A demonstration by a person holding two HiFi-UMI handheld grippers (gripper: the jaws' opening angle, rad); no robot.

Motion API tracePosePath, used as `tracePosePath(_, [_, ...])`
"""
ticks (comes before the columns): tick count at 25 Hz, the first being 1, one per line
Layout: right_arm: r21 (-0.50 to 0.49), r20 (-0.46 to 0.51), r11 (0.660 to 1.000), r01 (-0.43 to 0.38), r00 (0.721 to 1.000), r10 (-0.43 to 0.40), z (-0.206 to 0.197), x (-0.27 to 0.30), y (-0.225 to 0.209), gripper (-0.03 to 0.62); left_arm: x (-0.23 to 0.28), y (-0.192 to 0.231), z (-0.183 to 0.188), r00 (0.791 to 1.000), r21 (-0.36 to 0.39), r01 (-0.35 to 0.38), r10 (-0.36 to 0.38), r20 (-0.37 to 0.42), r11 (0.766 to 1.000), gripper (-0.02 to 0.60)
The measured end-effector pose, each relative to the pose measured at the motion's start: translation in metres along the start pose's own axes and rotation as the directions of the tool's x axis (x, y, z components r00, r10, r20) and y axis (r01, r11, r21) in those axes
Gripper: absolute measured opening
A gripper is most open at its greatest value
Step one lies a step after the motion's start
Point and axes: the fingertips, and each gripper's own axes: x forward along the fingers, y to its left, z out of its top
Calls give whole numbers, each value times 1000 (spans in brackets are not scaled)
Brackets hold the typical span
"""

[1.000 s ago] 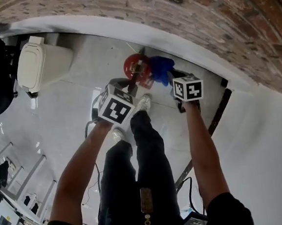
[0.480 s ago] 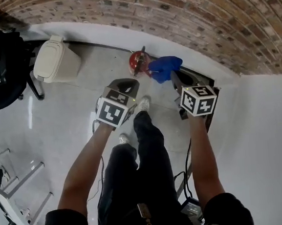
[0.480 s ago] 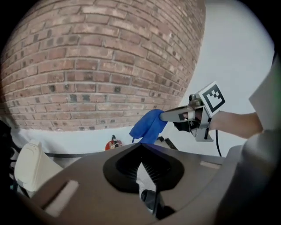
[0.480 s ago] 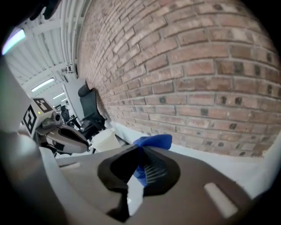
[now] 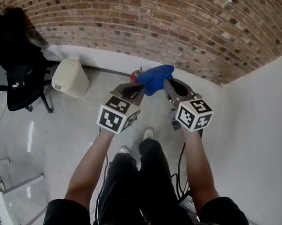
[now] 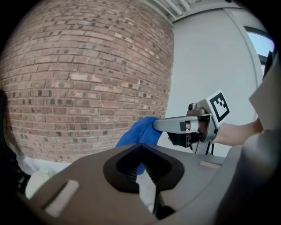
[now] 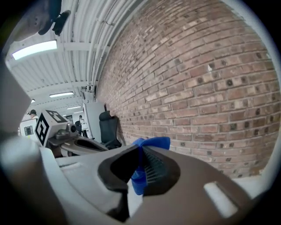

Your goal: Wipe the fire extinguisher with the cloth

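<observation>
Extinguisher (image 5: pixel 136 75) stood at the floor's (image 5: pixel 63 126) far edge by the brick wall (image 5: pixel 182 27), partly hidden behind the cloth (image 5: pixel 155 78). Cloth (blue) hung in the air, clenched in the right gripper (image 5: pixel 168 84). Left gripper (image 5: pixel 134 90) was just beside it, jaws pressed together, empty. Bin (image 5: pixel 70 77) and chair (image 5: pixel 16 57) sat along the same edge.

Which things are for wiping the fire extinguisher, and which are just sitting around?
For the job:
- blue cloth, pinched in the right tool
- red fire extinguisher, on the floor by the brick wall
- left tool, shut, beside the cloth

Just sitting around:
- beige bin
- black office chair
</observation>
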Motion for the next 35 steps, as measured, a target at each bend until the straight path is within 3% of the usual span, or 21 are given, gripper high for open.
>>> tracePosePath(5, [-70,73,997,-44,996,49,56,-52,38,18,-40,-46,62,997,87,21,-27,73,996,8])
tracePosePath(17, [-223,218,971,-91,966,141,143,-190,58,18,-72,-161,156,977,150,-33,0,211,988,8])
tracePosePath(25, [-265,266,961,-80,952,153,155,-256,55,18,-84,-213,164,971,140,-60,26,238,988,8])
tracePosePath(35, [-243,276,966,-84,949,152,153,-274,52,18,-92,-231,167,972,145,-73,38,232,987,8])
